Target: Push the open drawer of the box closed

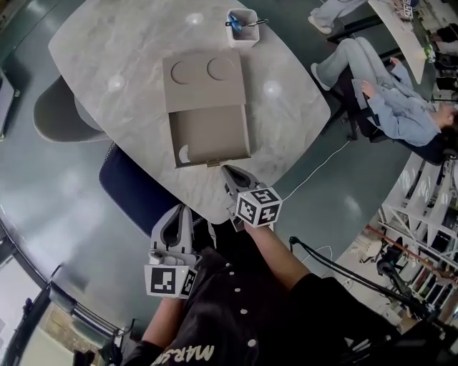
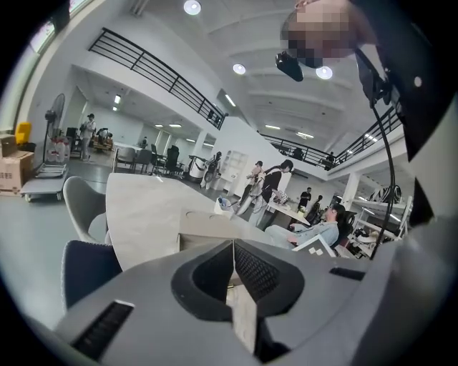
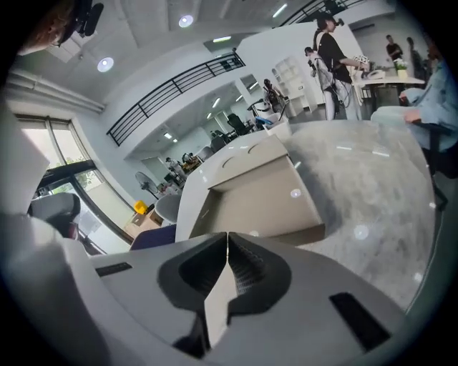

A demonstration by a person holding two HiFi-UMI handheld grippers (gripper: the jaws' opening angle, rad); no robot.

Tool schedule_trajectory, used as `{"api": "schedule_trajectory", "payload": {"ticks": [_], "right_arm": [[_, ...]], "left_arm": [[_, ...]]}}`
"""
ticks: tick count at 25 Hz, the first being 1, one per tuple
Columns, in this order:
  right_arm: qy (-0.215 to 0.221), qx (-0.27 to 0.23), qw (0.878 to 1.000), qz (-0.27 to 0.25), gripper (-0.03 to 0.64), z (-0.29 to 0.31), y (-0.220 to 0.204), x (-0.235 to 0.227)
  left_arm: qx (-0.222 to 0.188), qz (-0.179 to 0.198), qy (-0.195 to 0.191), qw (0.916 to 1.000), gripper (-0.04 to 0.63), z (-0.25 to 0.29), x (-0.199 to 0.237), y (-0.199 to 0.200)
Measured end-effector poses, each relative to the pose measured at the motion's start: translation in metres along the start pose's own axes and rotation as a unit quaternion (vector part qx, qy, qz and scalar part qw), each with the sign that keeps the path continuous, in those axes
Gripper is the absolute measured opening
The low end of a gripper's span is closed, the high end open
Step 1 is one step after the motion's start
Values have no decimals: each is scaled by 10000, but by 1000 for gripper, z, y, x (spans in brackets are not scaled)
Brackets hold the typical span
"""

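While the drawer (image 1: 212, 133) stands pulled out of the tan box (image 1: 204, 80) toward me, both of my grippers are shut with nothing held. The box sits mid-counter (image 1: 107, 64) and has two round recesses on its lid. The drawer looks bare inside, apart from a small pale curved shape in its near left corner that I cannot identify. Beyond the box, at the far rim of the counter, a small white tub (image 1: 242, 30) holds a blue-handled tool (image 1: 235, 21).

From the head view, my right gripper (image 1: 227, 170) points at the drawer's front panel, its fingers pressed together just short of it. Whether they touch the panel I cannot tell. My right forearm reaches forward from my body. My left gripper (image 1: 182, 209) hangs back from the box, off the counter's near edge and close to my torso, above a dark blue chair (image 1: 129, 187).

From the right gripper view, the fingers (image 3: 236, 261) meet in a thin seam, and the drawer's hollow fills the space past them. From the left gripper view, the closed fingers (image 2: 250, 268) aim over the box toward a seated person (image 2: 323, 230), with only a sliver of the drawer visible.
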State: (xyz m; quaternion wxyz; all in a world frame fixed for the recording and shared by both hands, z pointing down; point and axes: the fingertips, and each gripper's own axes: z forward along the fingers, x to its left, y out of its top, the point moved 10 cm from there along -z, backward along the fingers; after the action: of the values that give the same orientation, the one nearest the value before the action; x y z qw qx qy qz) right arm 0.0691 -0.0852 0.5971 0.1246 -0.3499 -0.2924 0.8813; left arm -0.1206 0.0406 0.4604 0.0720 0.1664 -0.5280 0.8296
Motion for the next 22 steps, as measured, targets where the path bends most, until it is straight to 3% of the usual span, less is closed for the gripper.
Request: {"api": "schedule_trajectory", "payload": {"ticks": [8,15,22], "right_arm": [[-48,504,9976,467,37,30,-27,-18],[171,424,9908,1276,67,41,-30,-27],[389,438,9833,1722,69,48,-26,-30]], "left_arm": [[224,-112,130,9996,18,7,6,-16],[395,-142,249,9988,18,6,12,-25],[410,-160,256,9987,18,6,12,-27]]}}
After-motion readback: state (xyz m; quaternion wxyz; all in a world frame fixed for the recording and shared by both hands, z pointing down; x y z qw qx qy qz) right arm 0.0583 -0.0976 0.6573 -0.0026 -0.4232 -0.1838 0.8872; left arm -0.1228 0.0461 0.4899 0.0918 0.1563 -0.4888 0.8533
